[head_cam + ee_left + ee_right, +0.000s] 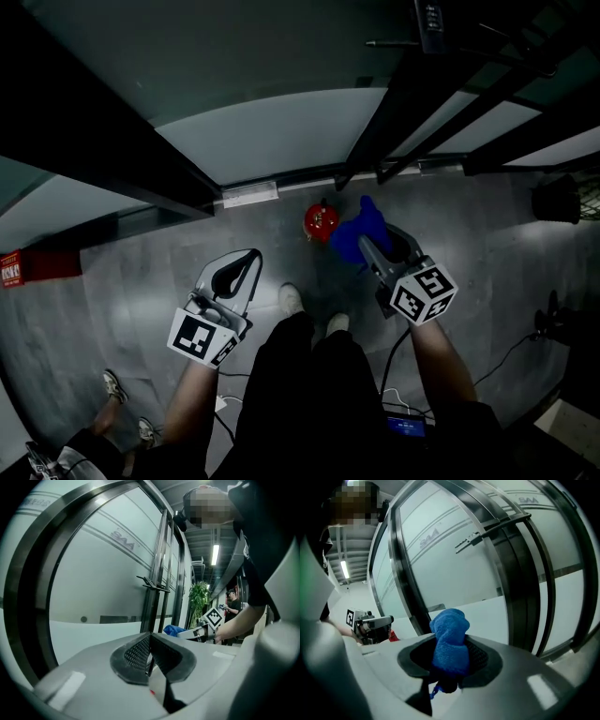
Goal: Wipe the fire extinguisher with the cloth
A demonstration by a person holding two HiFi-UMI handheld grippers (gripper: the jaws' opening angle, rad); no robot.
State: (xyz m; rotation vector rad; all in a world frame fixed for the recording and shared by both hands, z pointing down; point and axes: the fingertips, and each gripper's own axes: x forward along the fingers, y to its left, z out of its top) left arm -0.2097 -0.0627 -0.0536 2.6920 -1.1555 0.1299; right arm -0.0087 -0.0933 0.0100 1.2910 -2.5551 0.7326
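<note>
A red fire extinguisher (321,221) stands on the grey floor at the foot of the glass wall. My right gripper (371,242) is shut on a bunched blue cloth (360,229), which hangs just right of the extinguisher's top. In the right gripper view the cloth (450,639) sticks up from between the jaws, and a bit of the red extinguisher (393,635) shows at the left. My left gripper (249,259) is shut and holds nothing, lower left of the extinguisher and apart from it. In its own view the jaws (150,644) meet, with the cloth (174,630) beyond.
A glass wall (281,122) with dark metal frames (394,103) runs behind the extinguisher. My shoes (292,300) are just short of it. Another person's feet (114,386) are at lower left. A cable and a small device (405,427) lie at lower right; a red sign (11,267) at left.
</note>
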